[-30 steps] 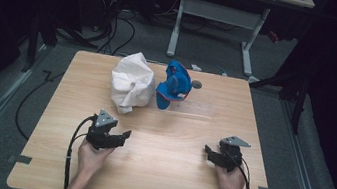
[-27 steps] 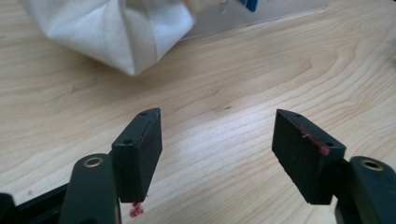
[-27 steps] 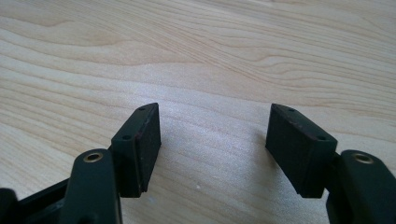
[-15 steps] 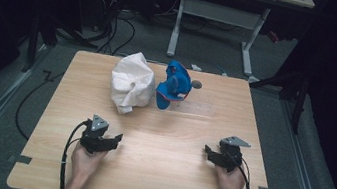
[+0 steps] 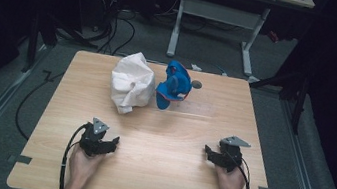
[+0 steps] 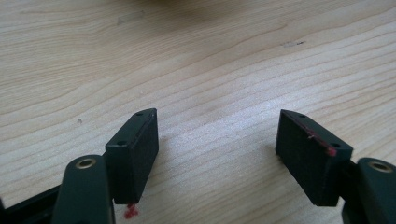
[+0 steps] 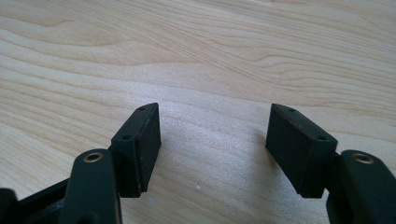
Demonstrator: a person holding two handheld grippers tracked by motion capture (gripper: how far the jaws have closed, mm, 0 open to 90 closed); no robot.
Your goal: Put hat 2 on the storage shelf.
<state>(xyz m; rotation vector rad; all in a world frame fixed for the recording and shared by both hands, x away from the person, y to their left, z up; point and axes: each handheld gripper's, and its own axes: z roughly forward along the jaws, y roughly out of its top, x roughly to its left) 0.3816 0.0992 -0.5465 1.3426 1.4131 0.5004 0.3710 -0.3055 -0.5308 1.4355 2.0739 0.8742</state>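
On the near half of the wooden table [image 5: 169,140] both tools rest low, one in each hand: the left gripper [image 5: 109,142] toward the near left, the right gripper [image 5: 208,152] toward the near right, well apart from each other. Each stands with its jaws spread and nothing between them; the left gripper view [image 6: 215,154] and the right gripper view [image 7: 214,147] both show bare wood grain in the gap. The left one's jaws have just been opening a little further.

Two bundles sit at the far side of the table, well away from both grippers: one crumpled white bag [image 5: 131,83] and one blue cloth item [image 5: 174,85] with a white and red edge, just beside it on its right and seemingly touching. The white bag lies up-table of the left gripper, slightly to its right. Whether the bag holds anything cannot be told, as it is bunched closed. A small dark round spot [image 5: 196,84] marks the tabletop just right of the blue item.
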